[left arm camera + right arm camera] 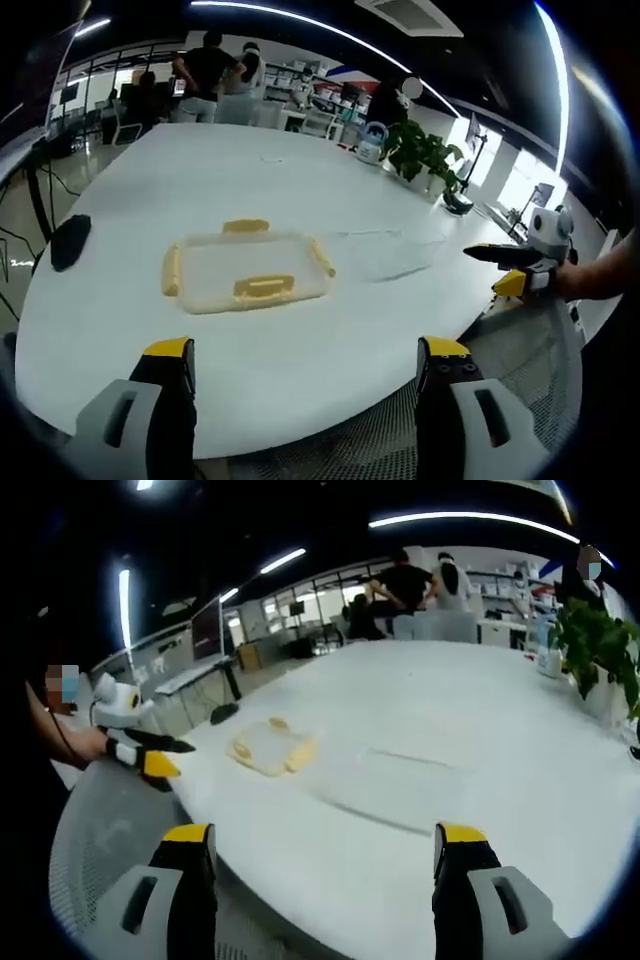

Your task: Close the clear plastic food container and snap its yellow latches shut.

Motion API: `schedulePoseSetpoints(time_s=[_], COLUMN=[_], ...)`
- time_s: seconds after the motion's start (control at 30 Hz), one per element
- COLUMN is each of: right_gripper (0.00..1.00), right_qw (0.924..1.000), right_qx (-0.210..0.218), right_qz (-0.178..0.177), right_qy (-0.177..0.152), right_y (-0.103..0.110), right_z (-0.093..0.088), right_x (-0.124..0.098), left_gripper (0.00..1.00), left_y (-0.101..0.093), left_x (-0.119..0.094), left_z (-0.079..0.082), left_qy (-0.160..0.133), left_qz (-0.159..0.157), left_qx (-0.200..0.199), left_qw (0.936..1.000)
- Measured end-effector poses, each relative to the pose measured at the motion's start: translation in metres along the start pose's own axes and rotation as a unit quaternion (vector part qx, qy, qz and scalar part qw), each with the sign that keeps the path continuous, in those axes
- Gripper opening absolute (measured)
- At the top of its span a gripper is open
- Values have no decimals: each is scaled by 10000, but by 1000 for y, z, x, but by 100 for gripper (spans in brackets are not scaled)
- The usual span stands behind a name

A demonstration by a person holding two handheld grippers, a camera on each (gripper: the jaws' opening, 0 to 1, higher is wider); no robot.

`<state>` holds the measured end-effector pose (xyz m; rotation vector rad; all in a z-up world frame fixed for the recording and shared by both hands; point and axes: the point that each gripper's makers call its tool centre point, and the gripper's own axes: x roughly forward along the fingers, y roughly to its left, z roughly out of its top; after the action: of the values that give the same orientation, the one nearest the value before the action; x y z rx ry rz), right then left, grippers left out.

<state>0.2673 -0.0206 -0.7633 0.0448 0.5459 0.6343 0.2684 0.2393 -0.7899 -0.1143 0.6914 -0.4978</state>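
Both hand-held grippers, left [305, 362] and right [325, 850], hang released, empty; the container [246, 270] lies on the tabletop [330, 340] ahead of them.

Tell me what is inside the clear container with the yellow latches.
Through the clear lid, the container looks empty; white table shows through. Glare leaves its corners uncertain.

No text, label or number is legible in either view.

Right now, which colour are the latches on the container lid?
Yellow latches, clearest in the left gripper view.
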Motion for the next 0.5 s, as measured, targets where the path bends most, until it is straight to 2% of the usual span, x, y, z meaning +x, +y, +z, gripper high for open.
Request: schedulePoseSetpoints(time_s=[0.17,0.3,0.5], right_gripper=[90,90,88], right_qw=[9999,9998,9997], right_qx=[-98,-120,-187], right_qz=[27,18,30], right_qy=[-135,-126,-129], right_y=[2,2,3], right_z=[13,11,14], right_x=[2,2,2], left_gripper=[92,92,91], left_y=[1,2,-1], left_x=[0,1,4], left_z=[1,7,6], left_qy=[9,-38,15], left_qz=[-26,-23,-89], left_qx=[16,12,151], left_qw=[10000,10000,9998])
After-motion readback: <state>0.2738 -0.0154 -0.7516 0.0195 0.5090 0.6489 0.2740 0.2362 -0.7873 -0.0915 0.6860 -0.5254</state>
